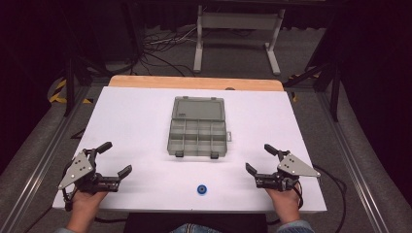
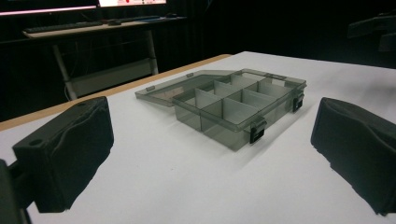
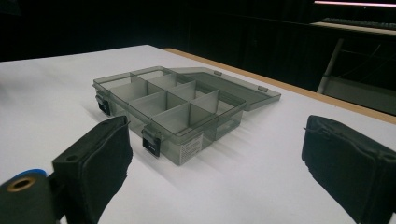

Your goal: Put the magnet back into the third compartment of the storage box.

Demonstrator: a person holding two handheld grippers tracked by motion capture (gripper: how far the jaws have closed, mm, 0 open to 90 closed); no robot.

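Box: a smoky clear plastic box [image 1: 198,137] sits mid-table on the white table [image 1: 136,126], its lid [image 1: 198,108] folded flat behind it, away from the person.
Compartments: the dividers make small cells; all look empty as far as I can tell.
Latches: two dark latches [image 2: 257,129] hang on the front wall, facing the person.
Blue piece: a small blue round piece [image 1: 202,189] lies near the front edge, well apart from the box, between the two hands.
Left gripper [image 1: 112,160]: jaws spread wide, holding nothing, near the front left corner.
Right gripper [image 1: 258,159]: jaws spread wide, empty, near the front right.
Handling: the box is probably light, stiff and a bit slick, so it may slide when pushed; thin walls could flex.
Hold: likely best pinched on a side wall or the lid's free edge, with the other gripper steadying it.
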